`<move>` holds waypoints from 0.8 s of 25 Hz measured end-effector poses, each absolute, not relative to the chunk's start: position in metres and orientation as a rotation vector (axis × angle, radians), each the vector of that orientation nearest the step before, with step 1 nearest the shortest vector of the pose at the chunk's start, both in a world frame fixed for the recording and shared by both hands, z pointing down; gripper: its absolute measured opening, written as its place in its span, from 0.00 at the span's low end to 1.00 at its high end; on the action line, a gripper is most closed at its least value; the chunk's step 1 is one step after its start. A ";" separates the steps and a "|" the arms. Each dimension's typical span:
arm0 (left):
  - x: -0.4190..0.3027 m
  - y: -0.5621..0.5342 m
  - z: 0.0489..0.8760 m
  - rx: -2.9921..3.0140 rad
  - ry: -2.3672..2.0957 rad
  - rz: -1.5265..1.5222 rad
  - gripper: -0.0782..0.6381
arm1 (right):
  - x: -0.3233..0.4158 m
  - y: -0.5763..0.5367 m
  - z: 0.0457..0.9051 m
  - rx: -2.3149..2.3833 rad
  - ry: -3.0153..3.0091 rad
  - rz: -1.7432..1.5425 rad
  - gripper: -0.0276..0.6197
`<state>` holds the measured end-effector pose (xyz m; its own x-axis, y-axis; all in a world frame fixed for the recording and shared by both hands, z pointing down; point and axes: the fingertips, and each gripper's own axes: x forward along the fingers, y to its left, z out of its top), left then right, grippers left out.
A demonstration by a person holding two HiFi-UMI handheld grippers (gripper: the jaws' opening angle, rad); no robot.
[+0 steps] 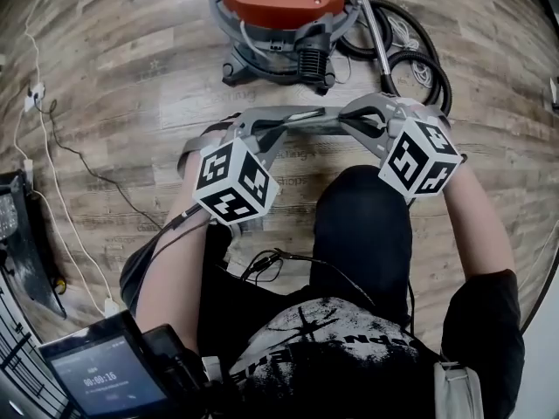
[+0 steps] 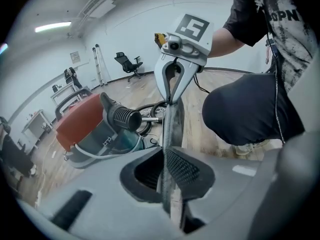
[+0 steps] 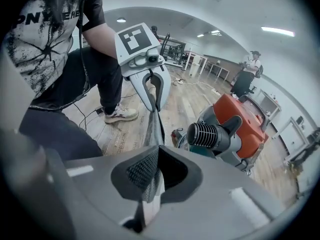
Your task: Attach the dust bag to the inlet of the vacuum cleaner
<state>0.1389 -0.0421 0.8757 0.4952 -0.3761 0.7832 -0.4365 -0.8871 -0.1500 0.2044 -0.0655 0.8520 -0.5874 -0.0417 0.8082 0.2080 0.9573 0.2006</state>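
The dust bag point(image 1: 307, 122) shows only edge-on, a thin grey strip stretched between my two grippers, so I cannot make out its collar or opening in any view. In the head view the marker cubes cover my hands, and the top of the vacuum cleaner point(image 1: 279, 16) is cut off by the upper edge.

My left gripper point(image 2: 167, 170) is clamped on one end of the bag: the ribbed pads press on the grey edge from both sides. My right gripper point(image 3: 150, 178) has its pads pinched together on the other end of the same strip. The bag hangs taut in the air above my knee, well apart from the vacuum cleaner, which stands on the wooden floor point(image 1: 113, 68) in front of me with its black ribbed port point(image 2: 125, 118) facing my way. The black hose point(image 1: 419, 59) lies coiled beside it.

The label on the orange lid is too small to read. My shirt print is cut off; I read only "OPN" in the left gripper view. A phone screen point(image 1: 103, 375) at lower left shows timer digits I cannot read with confidence.
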 end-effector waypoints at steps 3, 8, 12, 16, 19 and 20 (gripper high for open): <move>0.140 -0.044 0.870 2.667 -0.724 1.346 0.15 | 0.205 -0.069 0.849 -0.094 -2.176 -0.347 0.05; 0.138 -0.049 0.864 2.675 -0.726 1.344 0.15 | 0.203 -0.072 0.844 -0.055 -2.194 -0.337 0.09; 0.140 -0.051 0.859 2.684 -0.712 1.344 0.15 | 0.200 -0.070 0.844 -0.047 -2.168 -0.284 0.27; 0.141 -0.056 0.851 2.695 -0.733 1.325 0.15 | 0.190 -0.062 0.850 -0.071 -2.143 -0.269 0.38; 0.142 -0.058 0.847 2.702 -0.734 1.319 0.15 | 0.183 -0.068 0.857 -0.043 -2.107 -0.320 0.40; 0.143 -0.058 0.847 2.707 -0.727 1.322 0.15 | 0.182 -0.070 0.858 -0.033 -2.095 -0.343 0.39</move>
